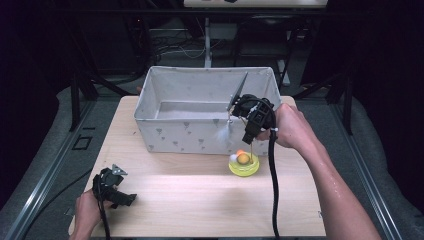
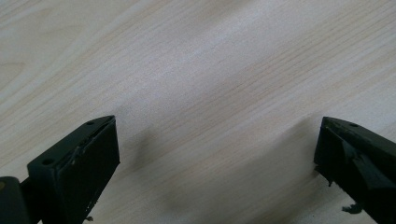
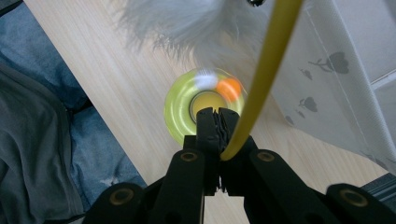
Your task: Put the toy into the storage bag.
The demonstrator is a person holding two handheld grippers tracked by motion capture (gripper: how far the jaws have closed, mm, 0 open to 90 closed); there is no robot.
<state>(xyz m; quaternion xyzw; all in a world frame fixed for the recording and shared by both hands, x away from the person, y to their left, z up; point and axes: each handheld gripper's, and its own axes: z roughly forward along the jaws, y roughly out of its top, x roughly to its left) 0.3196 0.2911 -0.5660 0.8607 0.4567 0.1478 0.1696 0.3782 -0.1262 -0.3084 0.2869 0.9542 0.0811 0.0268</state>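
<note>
A pale wooden table (image 1: 200,200) is seen, on which a fabric bin (image 1: 200,135) (grey-patterned) and a yellow toy (image 1: 244,167) are set.

We find no words, brand names or numbers to read anywhere. The fabric bin (image 1: 200,132) bears only small grey tree-like marks (image 3: 337,61), no lettering.

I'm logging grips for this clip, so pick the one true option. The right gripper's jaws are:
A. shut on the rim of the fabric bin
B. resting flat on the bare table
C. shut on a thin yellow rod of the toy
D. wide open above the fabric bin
C: in the right gripper view the right gripper has its jaws pressed together on the yellow rod, above the yellow-green toy base.
</note>
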